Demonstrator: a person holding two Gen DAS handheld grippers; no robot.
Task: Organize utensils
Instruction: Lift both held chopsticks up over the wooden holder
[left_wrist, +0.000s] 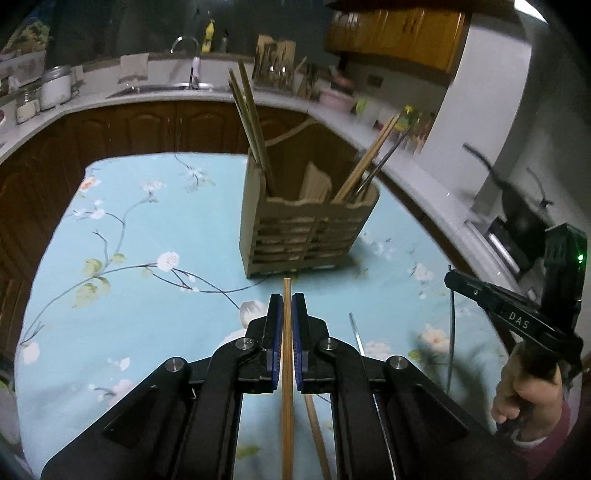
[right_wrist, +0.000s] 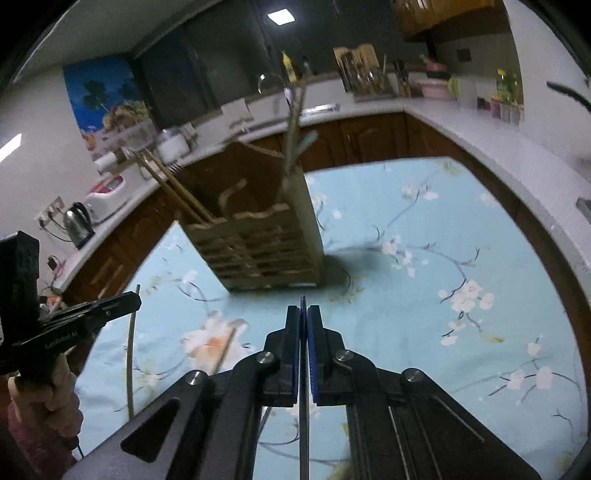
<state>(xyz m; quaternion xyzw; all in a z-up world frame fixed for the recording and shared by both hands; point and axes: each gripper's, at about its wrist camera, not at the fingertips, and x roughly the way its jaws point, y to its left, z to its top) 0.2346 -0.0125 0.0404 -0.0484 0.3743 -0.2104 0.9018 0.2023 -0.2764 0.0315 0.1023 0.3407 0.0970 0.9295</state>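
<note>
My left gripper (left_wrist: 287, 300) is shut on a wooden chopstick (left_wrist: 287, 406) that runs lengthwise between its pads, above the table. My right gripper (right_wrist: 303, 311) is shut on a thin dark metal chopstick (right_wrist: 303, 424) in the same way. Just ahead of both stands the slatted wooden utensil holder (left_wrist: 306, 229) (right_wrist: 258, 243). It holds wooden chopsticks (left_wrist: 251, 118) at its left and wooden and metal ones (left_wrist: 369, 162) at its right. Each wrist view shows the other gripper at its edge: the right gripper (left_wrist: 448, 278) and the left gripper (right_wrist: 136, 297).
A metal chopstick (left_wrist: 356, 334) and a wooden one (right_wrist: 223, 354) lie on the light blue floral tablecloth (left_wrist: 129, 221) near the grippers. A white kitchen counter (left_wrist: 424, 173) with a sink, jars and a kettle (right_wrist: 77, 225) curves behind the table. A person's hand (left_wrist: 524, 391) grips the right handle.
</note>
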